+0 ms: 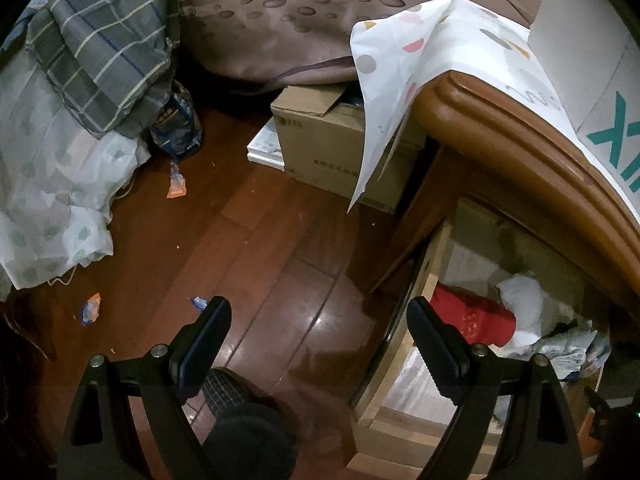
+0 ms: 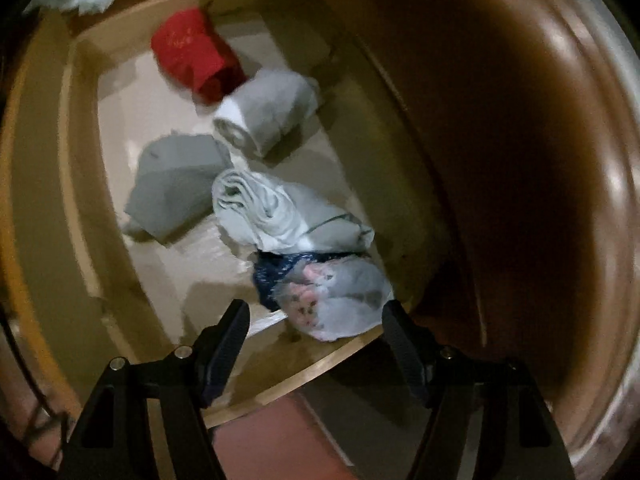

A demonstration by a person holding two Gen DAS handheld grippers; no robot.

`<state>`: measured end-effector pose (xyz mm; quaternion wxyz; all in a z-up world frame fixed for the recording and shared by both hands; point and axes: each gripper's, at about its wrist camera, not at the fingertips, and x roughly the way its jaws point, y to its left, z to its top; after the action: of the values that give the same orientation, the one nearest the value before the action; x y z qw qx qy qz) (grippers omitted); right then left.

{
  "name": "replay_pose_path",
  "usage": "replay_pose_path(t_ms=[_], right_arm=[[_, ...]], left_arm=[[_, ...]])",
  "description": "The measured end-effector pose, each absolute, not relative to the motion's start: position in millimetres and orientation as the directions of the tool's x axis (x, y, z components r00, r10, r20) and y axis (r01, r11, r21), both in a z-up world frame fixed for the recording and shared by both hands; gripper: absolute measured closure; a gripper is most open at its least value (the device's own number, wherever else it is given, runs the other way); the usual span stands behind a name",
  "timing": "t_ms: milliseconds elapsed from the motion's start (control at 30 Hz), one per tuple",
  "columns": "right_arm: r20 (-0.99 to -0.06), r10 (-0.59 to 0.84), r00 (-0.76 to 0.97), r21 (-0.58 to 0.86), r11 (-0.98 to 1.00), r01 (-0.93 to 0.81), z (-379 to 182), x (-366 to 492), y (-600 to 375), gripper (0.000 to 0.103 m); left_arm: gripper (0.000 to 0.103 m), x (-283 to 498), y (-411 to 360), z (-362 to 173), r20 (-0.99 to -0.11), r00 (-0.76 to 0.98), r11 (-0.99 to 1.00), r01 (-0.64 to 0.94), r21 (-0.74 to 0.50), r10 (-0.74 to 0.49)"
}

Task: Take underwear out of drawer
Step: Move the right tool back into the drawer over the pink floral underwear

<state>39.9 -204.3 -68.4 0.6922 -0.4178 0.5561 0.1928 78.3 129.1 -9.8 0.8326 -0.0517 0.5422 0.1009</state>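
Observation:
The wooden drawer (image 2: pixel 280 372) is pulled open and holds several rolled pieces of underwear: a red roll (image 2: pixel 192 54) at the far end, a white roll (image 2: pixel 264 116), a flat grey piece (image 2: pixel 176 184), a pale crumpled one (image 2: pixel 276 208), a dark blue one (image 2: pixel 272 276) and a pale pink-spotted one (image 2: pixel 340 300) nearest. My right gripper (image 2: pixel 316 320) is open and empty, just above the spotted piece. My left gripper (image 1: pixel 320 320) is open and empty over the floor, left of the drawer (image 1: pixel 432 276); the red roll (image 1: pixel 476 316) shows there too.
The brown cabinet top edge (image 1: pixel 520 136) overhangs the drawer, covered by a patterned cloth (image 1: pixel 420 60). A cardboard box (image 1: pixel 332 144) stands on the wooden floor (image 1: pixel 240 240) behind. Bedding (image 1: pixel 60 160) hangs at left. Small wrappers (image 1: pixel 176 184) litter the floor.

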Motion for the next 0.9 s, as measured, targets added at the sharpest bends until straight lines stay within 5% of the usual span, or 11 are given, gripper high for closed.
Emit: replay_pose_path(t_ms=[233,533,767,900], right_arm=[[-0.912,-0.255,0.320,-0.407,0.472,-0.782,-96,49,-201,0.036],[-0.964,-0.203,0.174,-0.265,0.626,-0.734,-99,50,-212,0.074],[-0.996,0.075,0.038,0.035,0.778,-0.627,-75,31,-205,0.076],[-0.998,0.028,0.058,-0.015,0.780,-0.626,-84,25,-197,0.072]], left_arm=[[0.016,80,124,-13,-0.916,0.382,0.977,-0.209,0.046,0.125],[0.016,80,122,-12,-0.917,0.382,0.978,-0.207,0.042,0.120],[0.016,82,122,-13,-0.918,0.378,0.977,-0.210,0.044,0.123],[0.016,82,124,-11,-0.918,0.377,0.977,-0.208,0.042,0.120]])
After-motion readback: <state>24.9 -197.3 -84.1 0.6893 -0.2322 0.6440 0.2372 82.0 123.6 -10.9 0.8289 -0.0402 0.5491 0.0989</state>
